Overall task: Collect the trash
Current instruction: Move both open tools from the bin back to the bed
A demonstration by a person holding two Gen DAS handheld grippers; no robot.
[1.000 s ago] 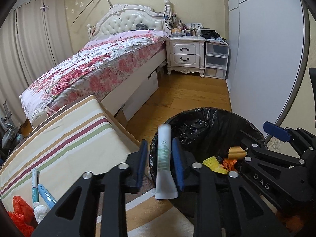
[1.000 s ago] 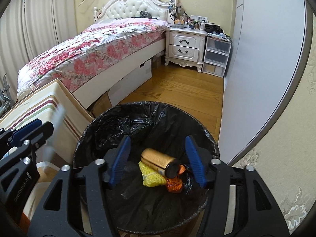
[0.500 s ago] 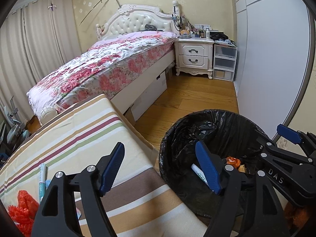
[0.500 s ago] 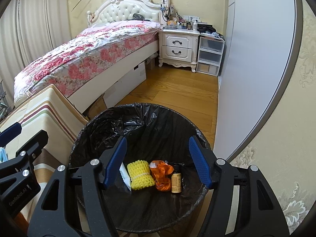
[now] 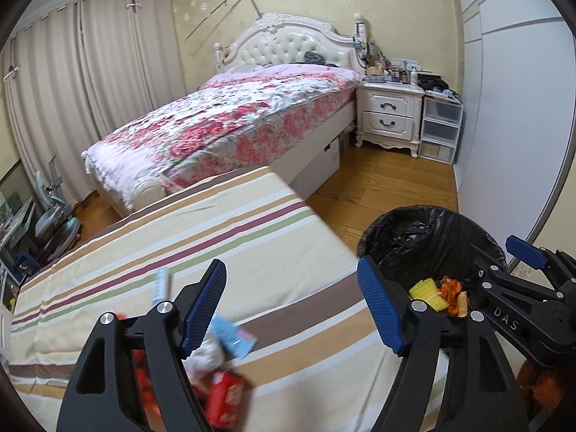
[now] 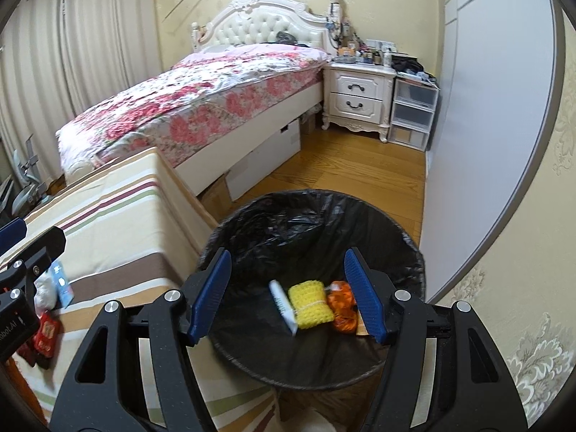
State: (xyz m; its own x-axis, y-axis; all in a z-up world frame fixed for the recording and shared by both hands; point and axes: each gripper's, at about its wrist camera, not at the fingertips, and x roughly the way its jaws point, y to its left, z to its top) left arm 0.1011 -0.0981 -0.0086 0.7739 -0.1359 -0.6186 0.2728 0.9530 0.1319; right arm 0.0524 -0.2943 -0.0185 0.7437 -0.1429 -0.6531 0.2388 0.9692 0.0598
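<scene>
I am working in a home bedroom: a floral-covered bed point(image 5: 230, 122) with tufted white headboard point(image 5: 291, 50), a white nightstand point(image 5: 390, 115), long curtains point(image 5: 90, 79) and wood flooring point(image 5: 381, 187).

Soft, even daylight through curtains point(image 5: 90, 82); no glare. Fisheye bends edges, dark corners. Motion blur on litter beside left gripper point(image 5: 291, 302).

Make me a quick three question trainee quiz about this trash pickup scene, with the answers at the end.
1. True or false: the left gripper holds a piece of trash.
2. Which lies in the black bin? A. yellow mesh sponge B. glass cup C. spoon
3. Fill in: the red wrapper lies on the ______ cloth.

Key: 1 false, its jaws are open and empty. 2 A. 3 striped.
</scene>
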